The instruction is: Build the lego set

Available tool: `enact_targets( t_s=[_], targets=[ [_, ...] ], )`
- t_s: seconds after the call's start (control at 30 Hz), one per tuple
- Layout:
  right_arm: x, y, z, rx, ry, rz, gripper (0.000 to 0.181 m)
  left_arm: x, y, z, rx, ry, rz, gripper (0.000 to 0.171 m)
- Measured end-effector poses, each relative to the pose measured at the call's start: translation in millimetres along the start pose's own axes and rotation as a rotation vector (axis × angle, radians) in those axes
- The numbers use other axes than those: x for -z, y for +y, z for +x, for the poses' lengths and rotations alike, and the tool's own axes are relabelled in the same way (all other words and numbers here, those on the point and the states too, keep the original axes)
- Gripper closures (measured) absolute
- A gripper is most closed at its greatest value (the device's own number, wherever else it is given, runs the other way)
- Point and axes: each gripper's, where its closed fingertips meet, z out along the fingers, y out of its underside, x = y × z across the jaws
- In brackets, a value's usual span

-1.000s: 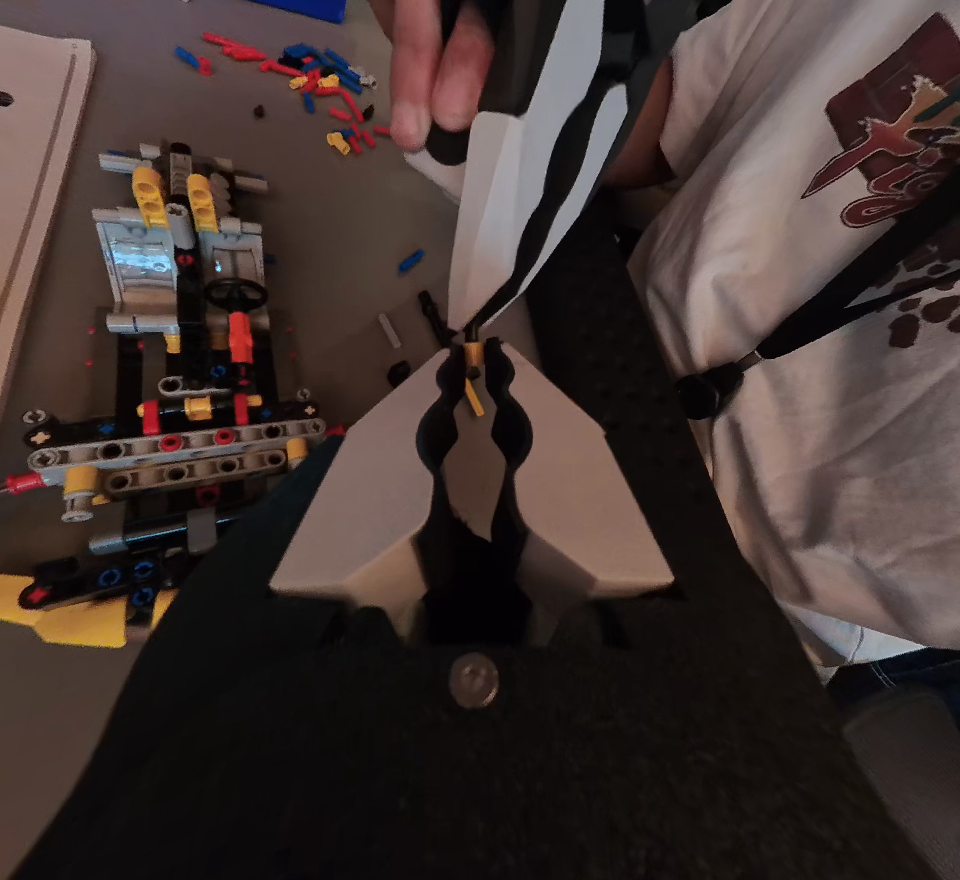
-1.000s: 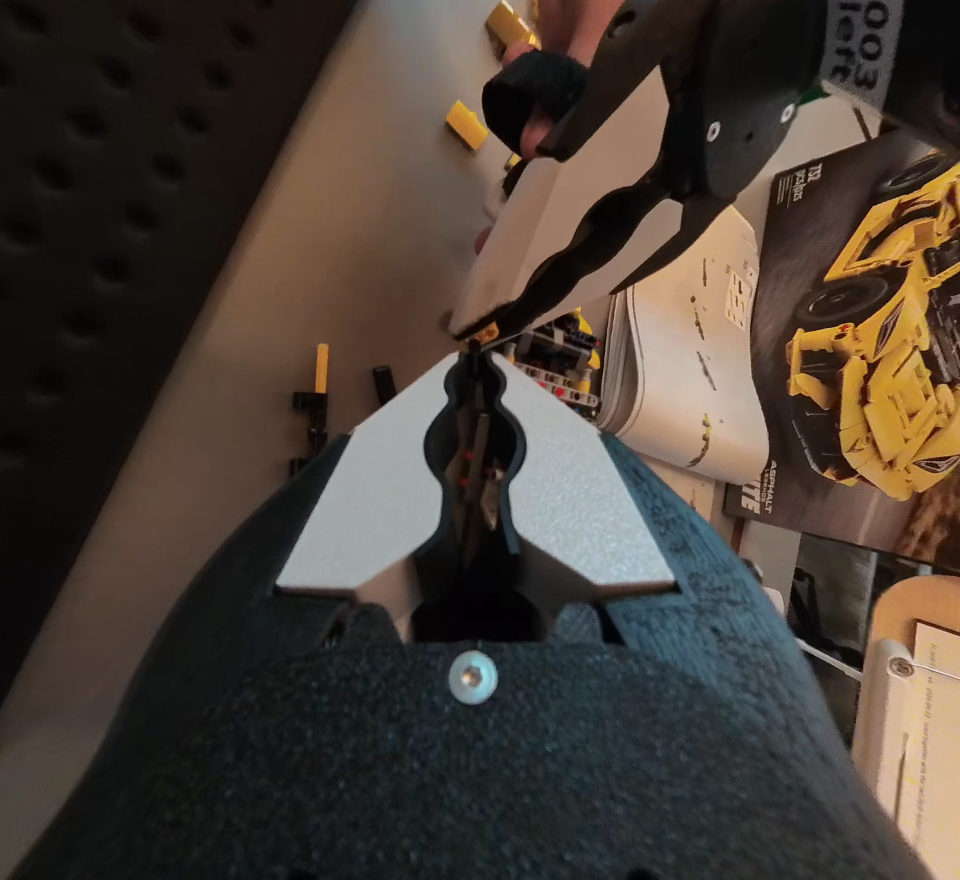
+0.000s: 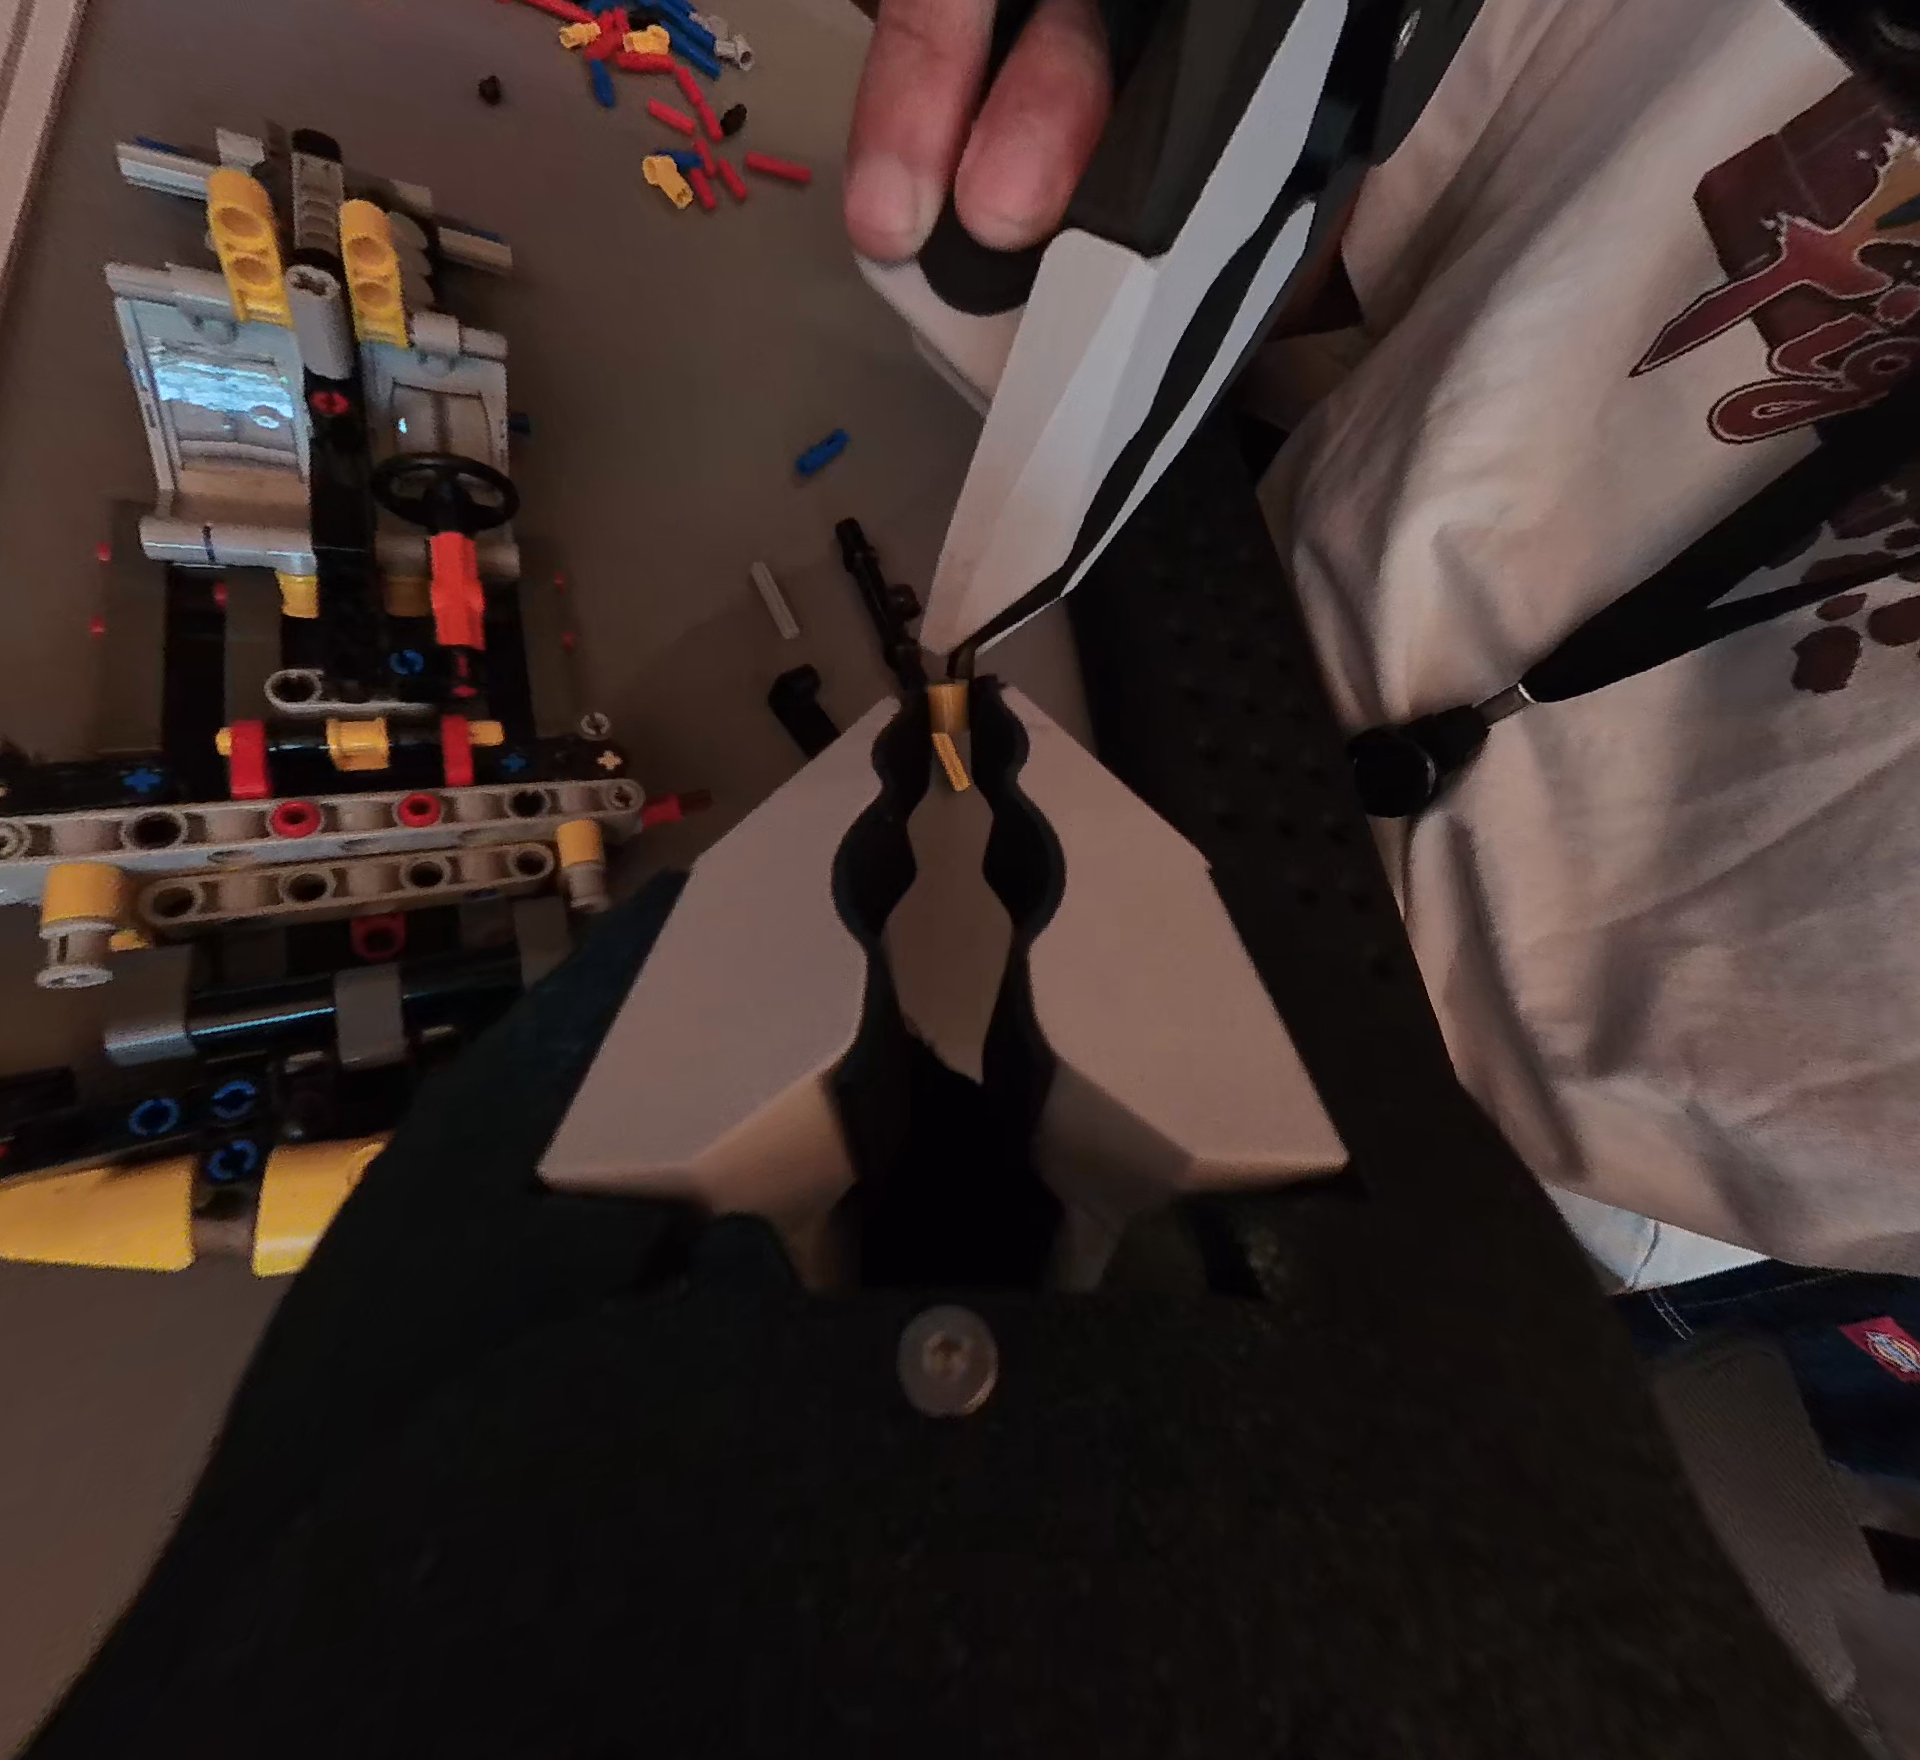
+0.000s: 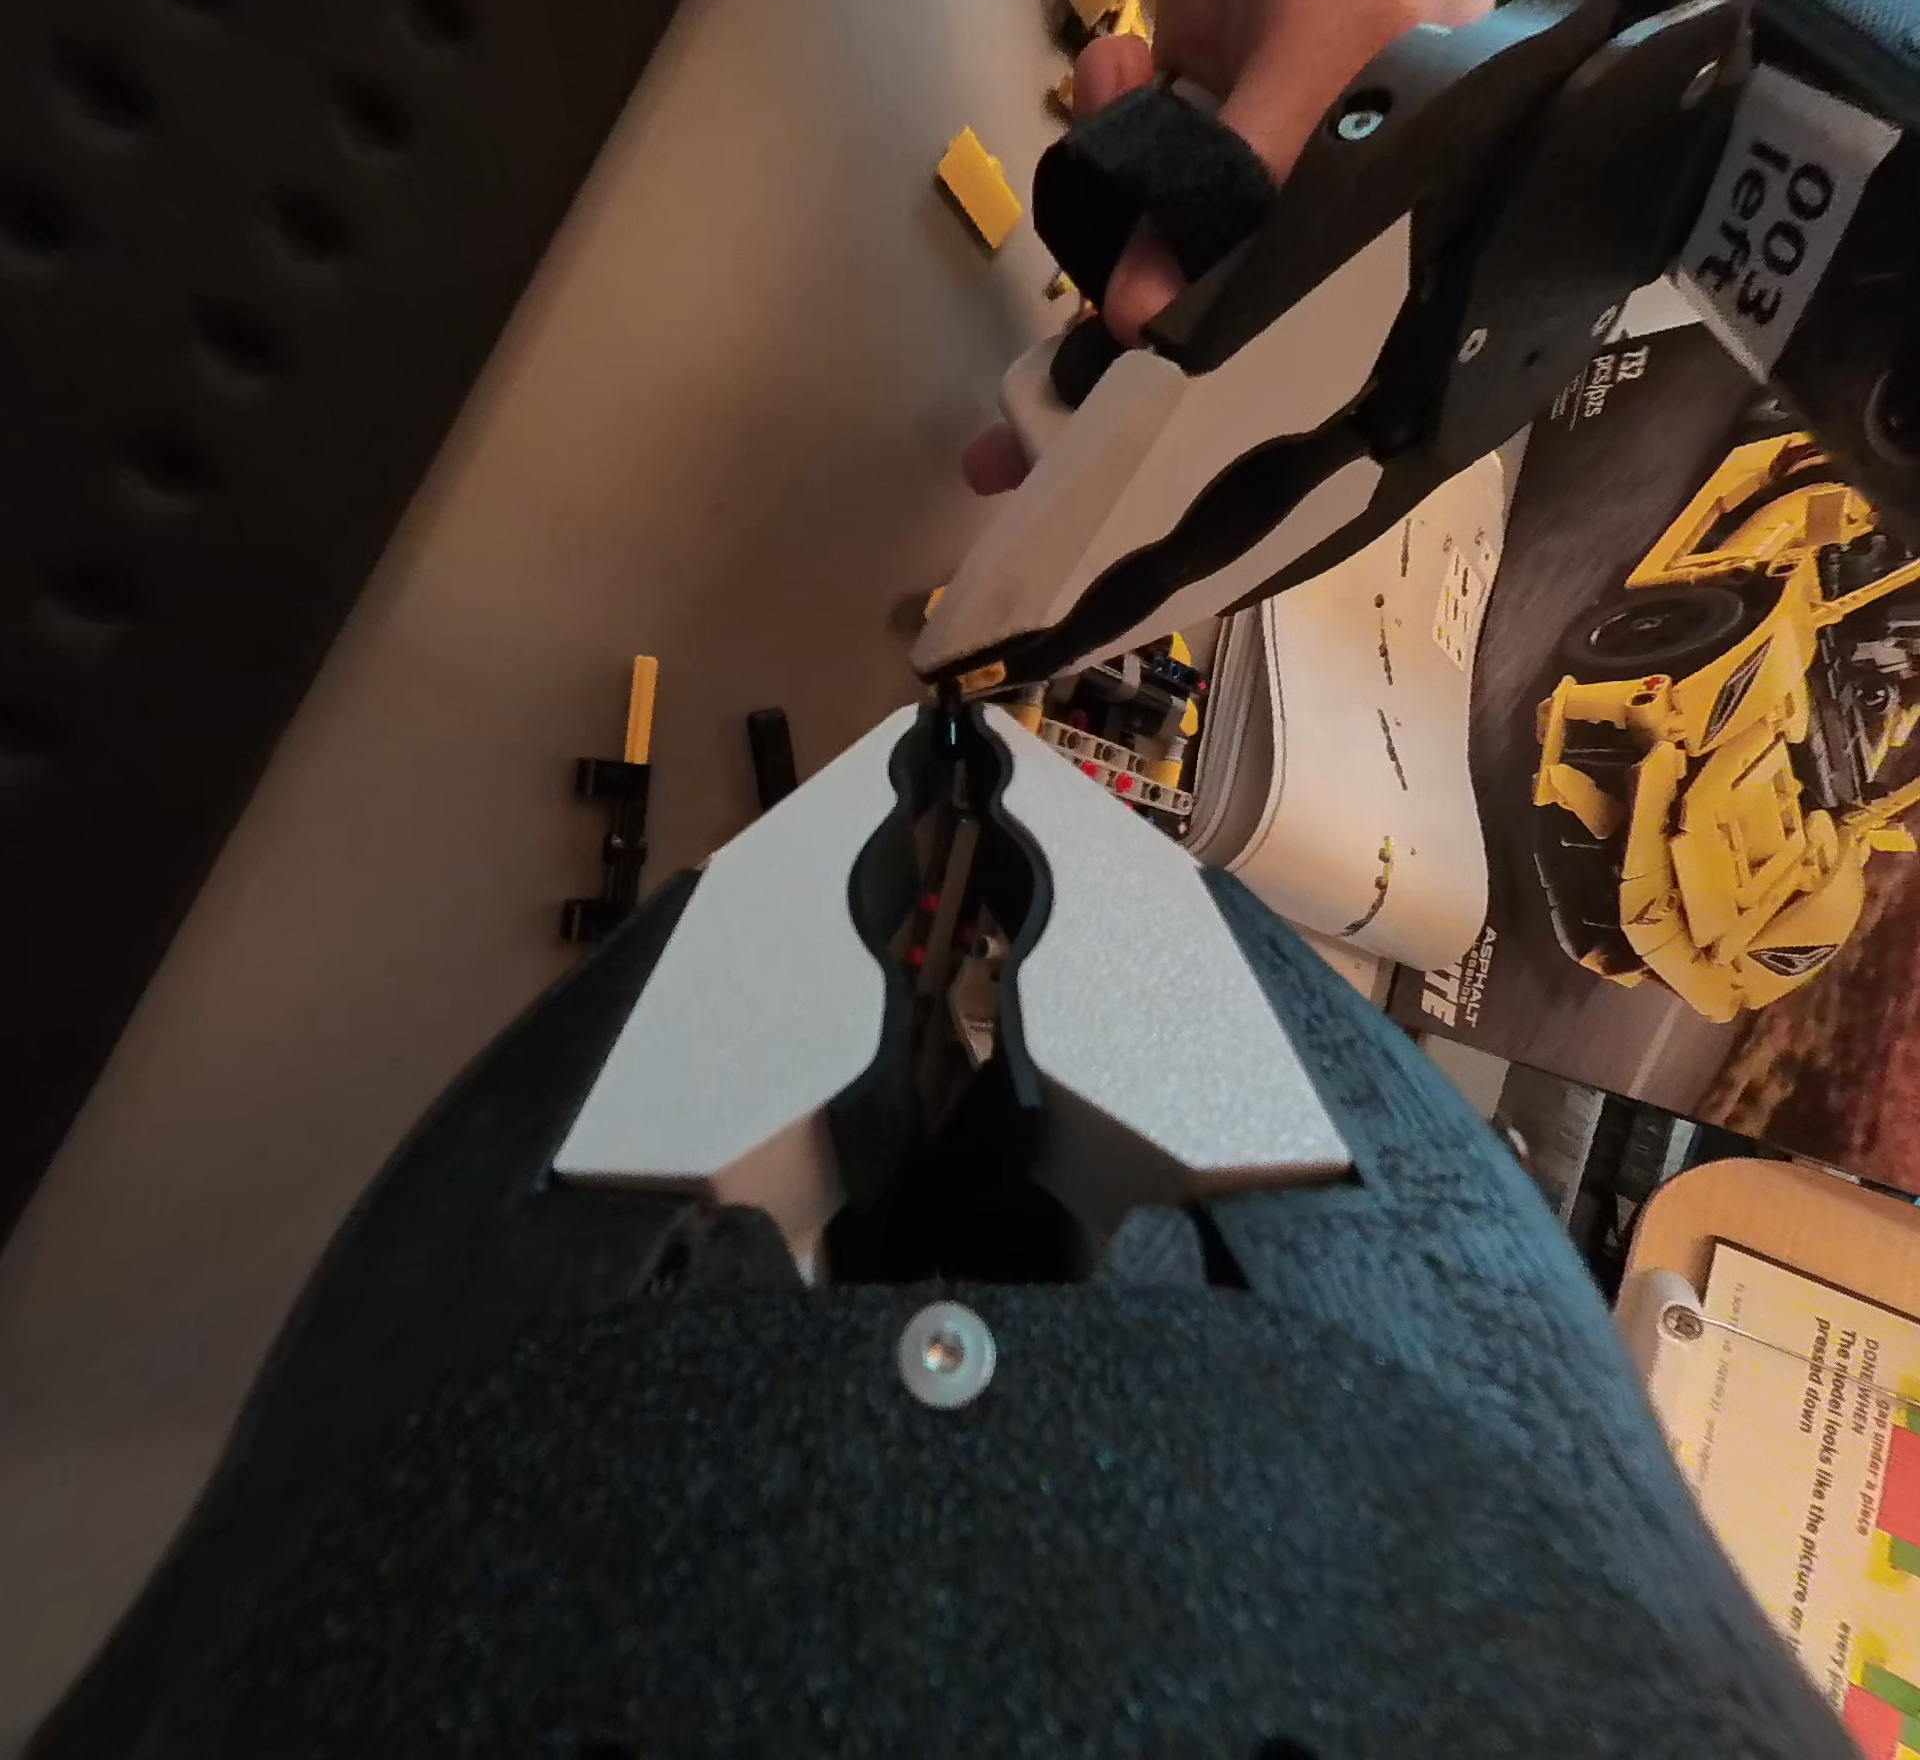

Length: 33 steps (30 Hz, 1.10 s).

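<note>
Little has shifted in the past second: both tools have kept their tip-to-tip meeting, with only a slight change of angle. Left gripper [image 3: 951,708] has its jaws together on a small yellow connector [image 3: 948,702], whose yellow stub pokes back into the gap between the pads. Right gripper [image 4: 951,708] is likewise closed, its tips pinching a thin black piece [image 4: 951,736] that reaches to the connector; what kind of piece it is stays too small and dark to tell. The step in hand looks like mating these two small parts in the air, above the table [image 3: 665,380] and to the right of the partly built car chassis [image 3: 312,630]. To do it well, I would keep both grips firm, line the black piece up straight with the connector's hole, and push along that axis rather than at a slant, since so small a part could twist or pop free. Loose red, blue and yellow pins [image 3: 623,37] lie beyond the chassis, a grey pin [image 3: 775,601] and black parts [image 3: 800,708] just right of it, and the box with the yellow car picture [image 4: 1683,723] sits farther off.
</note>
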Motion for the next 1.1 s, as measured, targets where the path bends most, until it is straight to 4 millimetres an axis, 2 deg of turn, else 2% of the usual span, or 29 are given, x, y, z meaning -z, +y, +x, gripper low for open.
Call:
enact_targets(
  t_s=[0.3, 0.4, 0.5, 0.67, 0.83, 0.9, 0.97, 1.1],
  targets=[
    [-4, 2, -1, 0.037, 0.012, -0.04, 0.176, -2, 0, -2, 0.027, 0.003, 0.001, 0.166],
    [-3, -2, -4, 0.042, 0.006, -0.01, 0.176, -2, 3, 2, 0.019, 0.036, -0.009, 0.166],
    [-2, -11, -7, -0.019, -0.028, 0.093, 0.176, -1, 4, 9, -0.021, 0.067, -0.016, 0.166],
    [13, -24, 1, -0.159, -0.045, 0.305, 0.177, 5, -10, 23, -0.002, 0.184, 0.082, 0.167],
    [11, -26, -5, -0.177, -0.081, 0.331, 0.177, 2, -6, 26, 0.005, 0.232, 0.081, 0.167],
    [20, -32, 0, -0.234, -0.087, 0.432, 0.177, 7, -16, 34, -0.001, 0.285, 0.147, 0.167],
    [36, -41, 9, -0.324, -0.103, 0.606, 0.177, 13, -31, 48, -0.001, 0.371, 0.234, 0.166],
    [52, -52, 13, -0.43, -0.144, 0.785, 0.177, 18, -42, 62, -0.015, 0.457, 0.31, 0.166]
  ],
)
